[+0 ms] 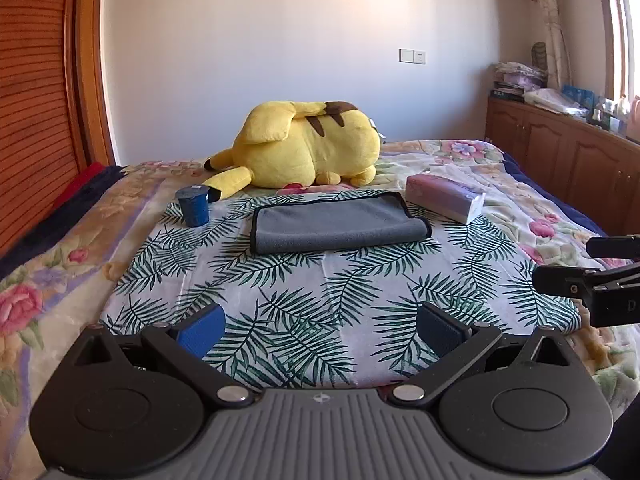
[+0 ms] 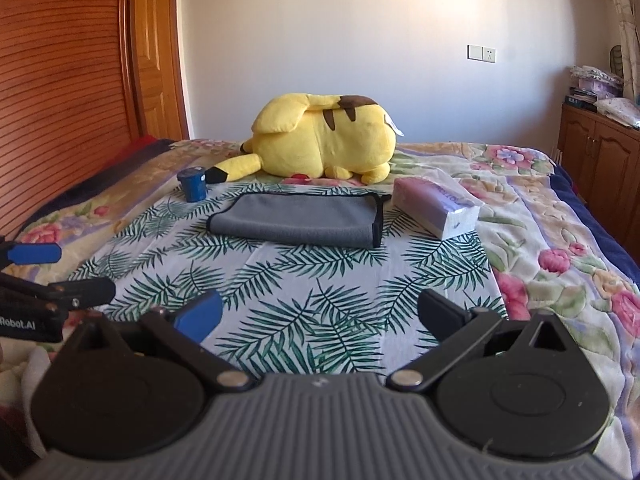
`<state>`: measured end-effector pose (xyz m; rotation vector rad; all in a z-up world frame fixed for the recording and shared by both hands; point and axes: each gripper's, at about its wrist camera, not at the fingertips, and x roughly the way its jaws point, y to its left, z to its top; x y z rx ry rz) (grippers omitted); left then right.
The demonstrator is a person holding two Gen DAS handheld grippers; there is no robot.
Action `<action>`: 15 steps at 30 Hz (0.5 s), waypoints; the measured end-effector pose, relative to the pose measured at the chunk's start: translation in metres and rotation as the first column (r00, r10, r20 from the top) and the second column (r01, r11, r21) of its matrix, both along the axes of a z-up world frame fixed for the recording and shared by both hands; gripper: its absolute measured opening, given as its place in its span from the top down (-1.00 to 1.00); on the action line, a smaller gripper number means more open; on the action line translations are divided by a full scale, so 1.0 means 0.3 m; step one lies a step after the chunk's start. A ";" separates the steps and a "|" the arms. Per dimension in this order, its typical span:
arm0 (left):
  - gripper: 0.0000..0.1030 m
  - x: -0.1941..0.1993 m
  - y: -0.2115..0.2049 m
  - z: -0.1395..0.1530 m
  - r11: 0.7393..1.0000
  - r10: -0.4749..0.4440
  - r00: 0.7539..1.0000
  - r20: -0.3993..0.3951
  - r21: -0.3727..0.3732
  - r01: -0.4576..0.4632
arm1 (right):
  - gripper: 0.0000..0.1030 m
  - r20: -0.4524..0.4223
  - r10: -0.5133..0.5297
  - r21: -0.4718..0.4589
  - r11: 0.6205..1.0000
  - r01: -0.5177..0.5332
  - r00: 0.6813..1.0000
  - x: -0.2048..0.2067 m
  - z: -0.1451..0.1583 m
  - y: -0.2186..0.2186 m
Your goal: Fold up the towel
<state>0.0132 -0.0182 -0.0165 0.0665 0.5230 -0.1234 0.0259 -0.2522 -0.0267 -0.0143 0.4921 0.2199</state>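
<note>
A grey towel (image 1: 336, 224) with black edging lies folded over on the palm-leaf cloth (image 1: 304, 304) on the bed; it also shows in the right wrist view (image 2: 300, 220). My left gripper (image 1: 320, 328) is open and empty, held above the near part of the cloth, well short of the towel. My right gripper (image 2: 320, 316) is open and empty too, at a similar distance. The right gripper shows at the right edge of the left wrist view (image 1: 568, 264). The left gripper shows at the left edge of the right wrist view (image 2: 60, 272).
A yellow plush toy (image 1: 308, 148) lies behind the towel. A blue cup (image 1: 194, 206) stands at the towel's left, a tissue pack (image 1: 446, 198) at its right. A wooden headboard (image 1: 36, 120) is on the left, wooden cabinets (image 1: 560, 152) on the right.
</note>
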 end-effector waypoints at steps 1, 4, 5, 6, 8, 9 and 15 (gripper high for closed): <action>-0.69 0.001 0.005 -0.004 1.000 0.001 1.000 -0.002 -0.005 -0.001 | -1.00 0.000 -0.001 -0.004 1.000 0.001 1.000 0.000 -0.004 0.002; -0.69 0.001 0.014 -0.016 1.000 0.001 1.000 -0.007 -0.010 -0.001 | -1.00 -0.003 -0.006 -0.007 1.000 0.006 1.000 0.003 -0.013 0.003; -0.69 0.000 0.013 -0.019 1.000 0.001 1.000 -0.007 -0.008 -0.001 | -1.00 -0.004 -0.007 -0.008 1.000 0.007 1.000 0.004 -0.015 0.003; -0.69 -0.002 0.013 -0.023 1.000 -0.001 1.000 -0.007 -0.005 0.001 | -1.00 -0.004 -0.007 -0.009 1.000 0.007 1.000 0.004 -0.016 0.003; -0.69 -0.006 0.011 -0.027 1.000 -0.005 1.000 -0.004 0.003 0.005 | -1.00 -0.004 -0.009 -0.009 1.000 0.009 1.000 0.004 -0.018 0.003; -0.69 -0.008 0.010 -0.027 1.000 -0.006 1.000 0.000 0.006 0.006 | -1.00 -0.003 -0.011 -0.009 1.000 0.011 1.000 0.005 -0.019 0.002; -0.69 -0.027 0.006 -0.012 1.000 0.000 0.999 0.044 0.027 -0.001 | -1.00 0.009 -0.017 -0.004 1.000 0.017 1.000 -0.001 -0.016 -0.003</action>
